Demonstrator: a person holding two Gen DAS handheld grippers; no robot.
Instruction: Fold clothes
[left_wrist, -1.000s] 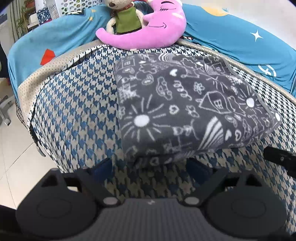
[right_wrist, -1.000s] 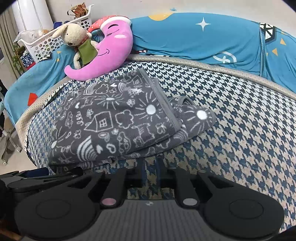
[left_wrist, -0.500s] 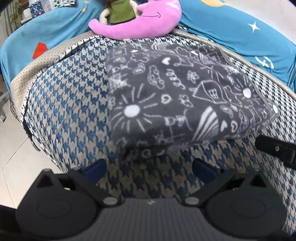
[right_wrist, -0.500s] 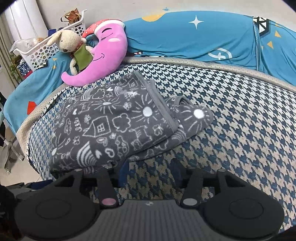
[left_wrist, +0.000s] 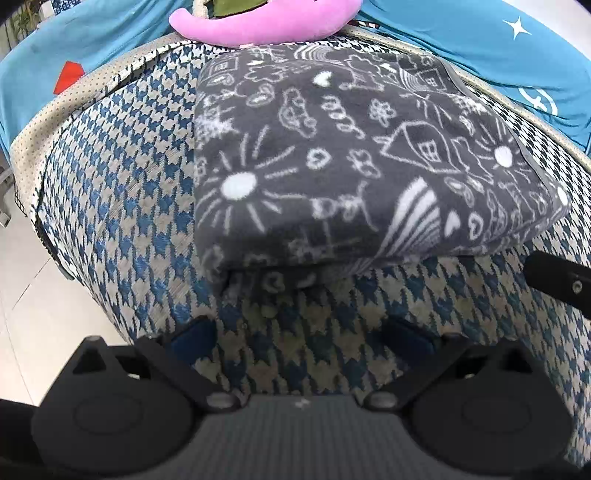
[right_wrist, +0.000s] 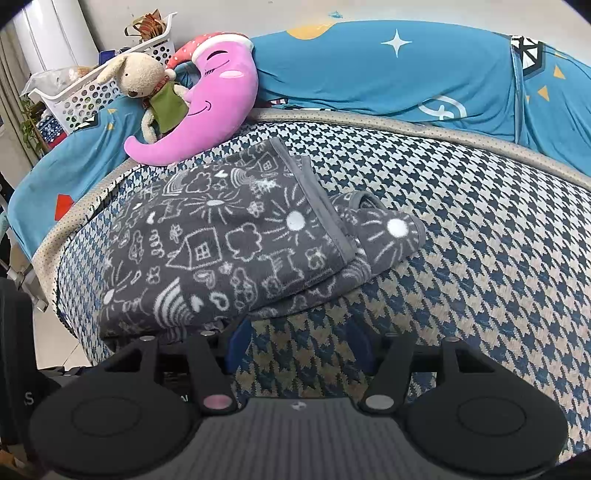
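No readable words or numbers anywhere. Bottom left of my right-wrist view: a dark device (right_wrist: 22, 387) with one white letter, looks like "S", cut off by the edge. A small pale mark beside it, too partial to read.

— What is the grey garment (right_wrist: 236, 243) made of?
— Soft fleece by the look, matt and slightly fuzzy, with white doodles printed on it and a smooth band along one edge.
— And the cover (right_wrist: 498, 258) it lies on?
— Coarse woven cloth in a blue and beige houndstooth, rough-looking. At twelve o'clock the blue sheet (right_wrist: 369, 74) is smoother cloth.
— The toys?
— The pink moon (right_wrist: 218, 107) is plush, velvety; the rabbit (right_wrist: 142, 79) a nubbly plush. The basket (right_wrist: 92, 96) at ten o'clock is glossy white plastic.
— The grippers?
— The right gripper (right_wrist: 299, 347) and left gripper (left_wrist: 299, 339) look like matt black plastic.
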